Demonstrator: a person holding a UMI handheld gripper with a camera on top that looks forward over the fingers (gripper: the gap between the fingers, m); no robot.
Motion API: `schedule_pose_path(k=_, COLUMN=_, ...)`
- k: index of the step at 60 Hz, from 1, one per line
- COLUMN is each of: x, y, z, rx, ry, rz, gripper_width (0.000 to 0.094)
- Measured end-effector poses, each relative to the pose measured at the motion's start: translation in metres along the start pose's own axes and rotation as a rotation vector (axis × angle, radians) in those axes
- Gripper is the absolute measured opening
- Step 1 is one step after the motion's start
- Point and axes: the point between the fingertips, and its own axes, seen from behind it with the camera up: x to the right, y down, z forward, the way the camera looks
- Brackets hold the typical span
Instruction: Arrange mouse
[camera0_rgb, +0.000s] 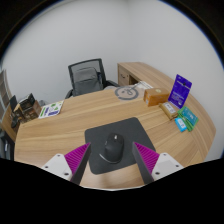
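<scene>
A black computer mouse (112, 148) lies on a dark grey mouse mat (118, 138) on the wooden table (90, 112). My gripper (112, 161) is open, its magenta pads (77, 159) spread wide at either side of the mat's near edge. The mouse stands between the fingers with a clear gap at each side, resting on the mat.
A black office chair (87, 77) stands behind the table. A round plate-like object (127, 93), a small box (153, 97), a purple box (180, 90) and a teal packet (186, 120) lie at the far right. Books (50, 109) lie at the left.
</scene>
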Motion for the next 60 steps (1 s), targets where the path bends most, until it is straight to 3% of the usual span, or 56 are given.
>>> schedule_pose_path(k=14, x=-0.027, y=0.021, z=-0.166, rx=0.004, ry=-0.01, rz=-0.079, gripper_width=0.0863)
schedule_pose_path(k=27, x=-0.042, y=0.07, z=-0.268, rx=-0.017, ry=-0.009, rz=-0.092, gripper_width=0.0855)
schedule_pose_path(k=38, x=-0.042, y=0.093, z=-0.302, rx=-0.004, ry=0.005, rz=-0.098, gripper_width=0.0854)
schedule_pose_path(k=60, x=-0.052, y=0.088, z=-0.317, rx=0.032, ry=-0.006, rz=-0.131, gripper_width=0.0855)
